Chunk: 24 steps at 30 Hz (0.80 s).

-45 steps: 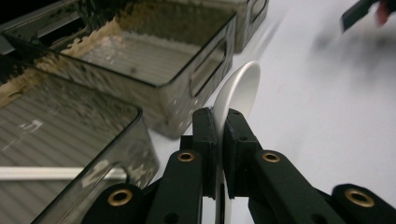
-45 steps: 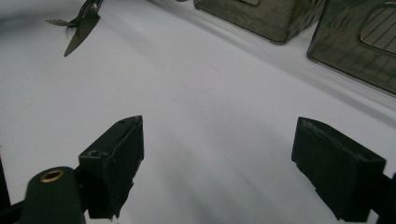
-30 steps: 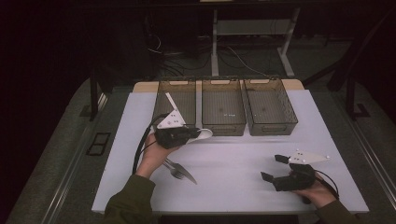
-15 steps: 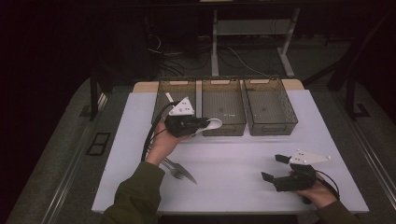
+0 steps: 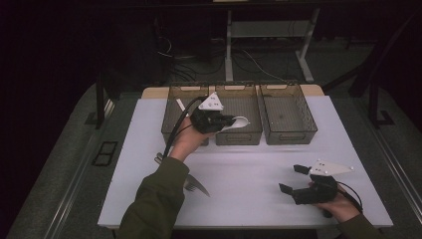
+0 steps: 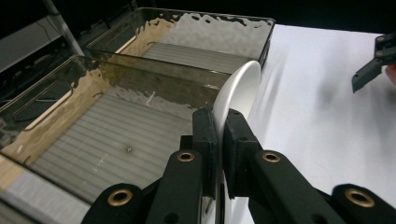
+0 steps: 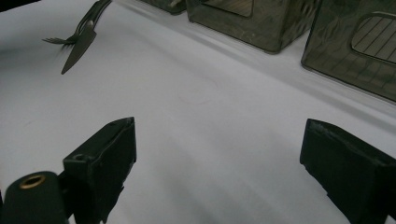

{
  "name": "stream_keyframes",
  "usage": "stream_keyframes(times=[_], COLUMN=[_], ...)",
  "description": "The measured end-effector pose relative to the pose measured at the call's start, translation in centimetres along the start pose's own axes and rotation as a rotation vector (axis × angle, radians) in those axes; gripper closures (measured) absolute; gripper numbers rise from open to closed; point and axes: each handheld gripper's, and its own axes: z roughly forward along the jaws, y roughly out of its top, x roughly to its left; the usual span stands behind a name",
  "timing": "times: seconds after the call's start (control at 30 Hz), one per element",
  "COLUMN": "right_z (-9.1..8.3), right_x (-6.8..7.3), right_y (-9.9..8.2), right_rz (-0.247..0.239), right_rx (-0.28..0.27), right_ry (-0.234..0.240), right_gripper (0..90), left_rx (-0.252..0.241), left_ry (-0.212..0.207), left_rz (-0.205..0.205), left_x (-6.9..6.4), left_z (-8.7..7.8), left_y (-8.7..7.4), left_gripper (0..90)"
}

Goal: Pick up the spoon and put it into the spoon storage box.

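Note:
My left gripper is shut on a white spoon, which it holds edge-up by the handle over the front part of the middle bin. In the left gripper view the spoon's bowl sticks out past the black jaws of the left gripper, beside the bin's near wall. My right gripper rests at the near right of the white table with its jaws wide apart. In the right gripper view nothing but bare table lies between the jaws of the right gripper.
Three smoky clear bins stand in a row at the back: left bin with a white utensil in it, the middle one, and the right bin. A fork and a knife lie by the left forearm.
My left gripper has carried the spoon away from me and to the right, from in front of the left bin to the middle bin. The right gripper has stayed put.

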Motion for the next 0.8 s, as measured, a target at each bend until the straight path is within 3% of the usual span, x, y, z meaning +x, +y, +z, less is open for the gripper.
stream_keyframes(times=[0.53, 0.8], right_z=[-0.4, -0.5], right_x=[-0.1, -0.3], right_y=[0.1, 0.1], right_rz=[0.01, 0.005], right_rx=[-0.014, -0.021], right_ry=[0.007, 0.004], right_gripper=[10.8, 10.8], left_rx=[0.047, 0.068], left_ry=[-0.012, -0.006], left_rz=[0.028, 0.013], left_x=[1.1, 1.5], left_z=[4.3, 5.8], left_y=[1.7, 1.5], left_gripper=[84.0, 84.0])
